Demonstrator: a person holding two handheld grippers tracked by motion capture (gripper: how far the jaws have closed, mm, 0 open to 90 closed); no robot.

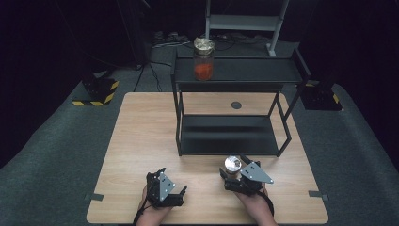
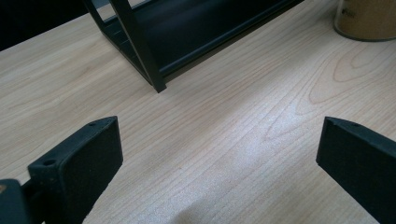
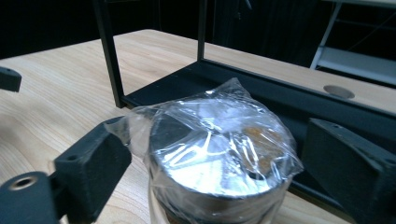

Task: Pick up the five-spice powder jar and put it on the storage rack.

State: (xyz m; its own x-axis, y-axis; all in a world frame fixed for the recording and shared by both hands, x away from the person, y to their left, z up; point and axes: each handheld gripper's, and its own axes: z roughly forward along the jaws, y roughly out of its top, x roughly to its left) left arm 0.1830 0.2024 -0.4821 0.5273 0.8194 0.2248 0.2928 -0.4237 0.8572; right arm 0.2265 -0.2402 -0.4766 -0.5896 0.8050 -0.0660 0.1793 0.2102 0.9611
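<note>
A glass jar (image 1: 232, 165) with clear plastic wrap over its metal lid stands on the wooden table (image 1: 141, 141), just in front of the black two-tier shelf (image 1: 226, 136). My right gripper (image 1: 233, 171) is open, with one jaw on each side of this jar (image 3: 219, 144); its left jaw touches the loose wrap, and the right jaw sits very close to the lid. My left gripper (image 1: 173, 180) rests low over the table's front edge, open and holding nothing (image 2: 219, 140). A second jar (image 1: 203, 59) with orange contents stands on the shelf's top tier.
The shelf's front left leg (image 2: 140, 51) stands ahead of the left gripper, with the wrapped jar's base (image 2: 366, 18) off to its right. The lower tier (image 3: 280, 93) lies just behind the jar. A round cable hole (image 1: 236, 105) sits behind the shelf.
</note>
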